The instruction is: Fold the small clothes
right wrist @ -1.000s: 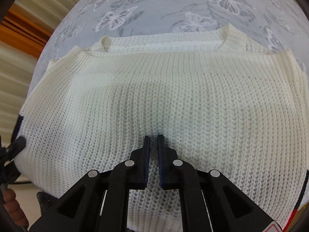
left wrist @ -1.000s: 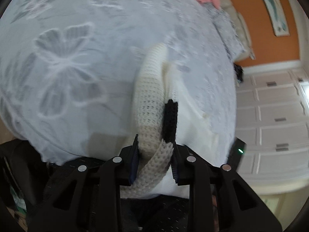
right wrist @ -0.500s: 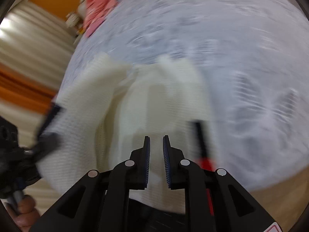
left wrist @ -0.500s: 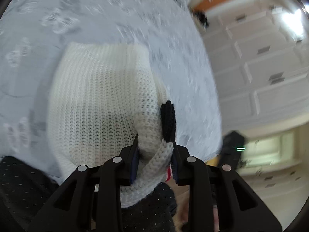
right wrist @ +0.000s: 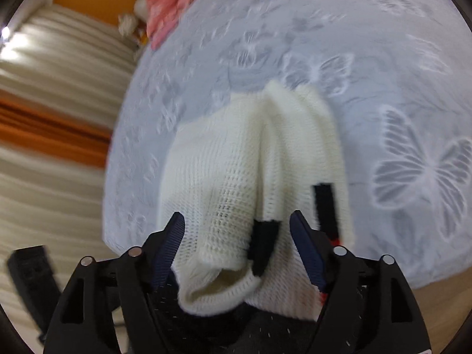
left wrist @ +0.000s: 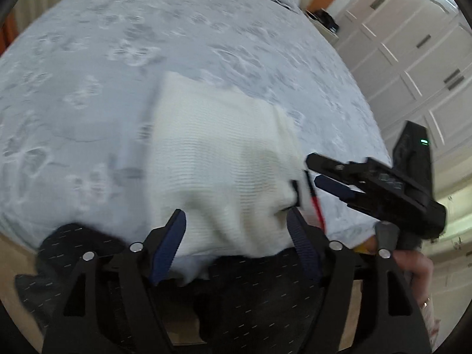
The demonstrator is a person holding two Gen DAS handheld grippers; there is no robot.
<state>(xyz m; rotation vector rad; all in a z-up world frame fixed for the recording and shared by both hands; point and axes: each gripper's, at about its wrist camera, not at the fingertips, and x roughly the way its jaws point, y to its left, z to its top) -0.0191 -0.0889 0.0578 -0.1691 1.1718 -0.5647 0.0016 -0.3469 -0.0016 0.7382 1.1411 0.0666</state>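
Left gripper [left wrist: 236, 230] and right gripper [right wrist: 237, 230]: jaws spread wide, grasping nothing. The folded white knit sweater [left wrist: 218, 159] lies on the butterfly-patterned bedspread [left wrist: 88, 59], at its near edge.

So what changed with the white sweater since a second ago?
The left gripper let go of the sleeve and opened. The right gripper opened too. The sweater went from spread flat to folded narrower. It stayed on the butterfly bedspread.
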